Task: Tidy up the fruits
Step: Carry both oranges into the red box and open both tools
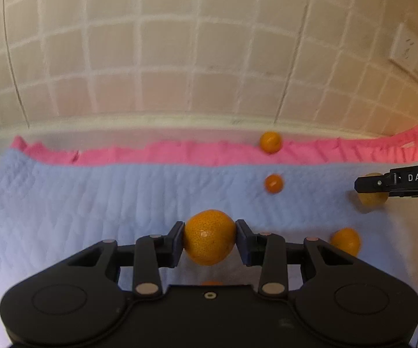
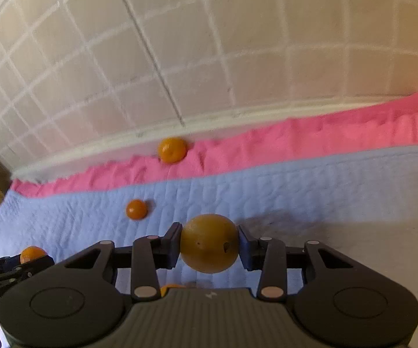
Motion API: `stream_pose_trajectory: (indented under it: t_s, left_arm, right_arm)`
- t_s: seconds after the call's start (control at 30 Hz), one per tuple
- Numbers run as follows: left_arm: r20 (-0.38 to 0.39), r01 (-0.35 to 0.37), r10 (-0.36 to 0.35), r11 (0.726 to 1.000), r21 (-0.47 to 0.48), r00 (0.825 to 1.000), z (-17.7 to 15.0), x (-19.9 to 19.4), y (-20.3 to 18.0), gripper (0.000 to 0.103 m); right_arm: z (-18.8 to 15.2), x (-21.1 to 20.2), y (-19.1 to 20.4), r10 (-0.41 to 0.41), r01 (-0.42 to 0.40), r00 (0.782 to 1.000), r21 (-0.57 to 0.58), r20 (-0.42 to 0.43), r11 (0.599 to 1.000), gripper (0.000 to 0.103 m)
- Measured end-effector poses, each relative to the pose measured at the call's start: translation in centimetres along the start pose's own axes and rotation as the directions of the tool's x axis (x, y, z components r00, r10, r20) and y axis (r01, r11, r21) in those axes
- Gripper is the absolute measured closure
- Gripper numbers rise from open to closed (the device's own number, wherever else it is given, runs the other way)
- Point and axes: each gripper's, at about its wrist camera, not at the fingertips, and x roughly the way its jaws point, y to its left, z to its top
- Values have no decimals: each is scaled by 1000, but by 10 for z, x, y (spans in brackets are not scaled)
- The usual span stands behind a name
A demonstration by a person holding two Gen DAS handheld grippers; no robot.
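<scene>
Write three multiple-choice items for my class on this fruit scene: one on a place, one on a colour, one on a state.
1. Where does the farthest orange lie?
A. on the pink cloth
B. in a bowl
C. on the floor

2. What colour is the quilt?
A. green
B. light blue
C. black

3. What is the left claw doing?
A. standing open, empty
B. gripping an orange
C. gripping a spoon

Answers: 1 A, it sits on the pink strip by the wall; 2 B, pale blue fabric; 3 B, both pads press the fruit.
</scene>
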Motion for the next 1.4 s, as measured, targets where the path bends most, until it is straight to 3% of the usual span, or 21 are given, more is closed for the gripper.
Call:
stream_pose_trajectory:
  t_s: [0.3,0.53,0.7,0.97,1.0,1.1,1.23,1.33,1.4]
  left_arm:
    - [85,105,-118,984,144,989,19,-44,-55,59]
    - [75,249,-285,917,310,956,28,-48,-149,59]
    - [28,375,-423,831,410,906,31,-40,-229,59]
    - [-100,552,-599,644,530,794,22,-37,-377,58]
    - [-118,568,-614,617,545,780,20,-37,-395,58]
    - [-169,590,-627,559,583,760,10,-36,-436,58]
    - [-238,605,-615,499,620,751,-3,-20,-477,58]
    - [-275,606,-586,497,622,763,-14,-3,-495,58]
    - [-304,617,-575,489,617,760,-19,10,-506,58]
  right_arm:
    - [-21,-95,-53,-69,48,988,145,141,988,61]
    - [-67,-170,-150,-211,124,958,380,195,917,61]
    - [-99,-231,-217,-345,178,910,534,231,826,61]
    - [-137,-312,-296,-524,256,817,663,240,704,61]
    - [-140,-315,-307,-531,263,816,672,228,693,61]
    - [-152,-320,-337,-528,250,827,716,193,652,61]
    - [-159,-313,-355,-509,222,840,738,187,637,61]
    - [-160,-301,-366,-495,217,854,752,163,622,61]
    - [-159,-295,-373,-492,225,859,758,141,611,61]
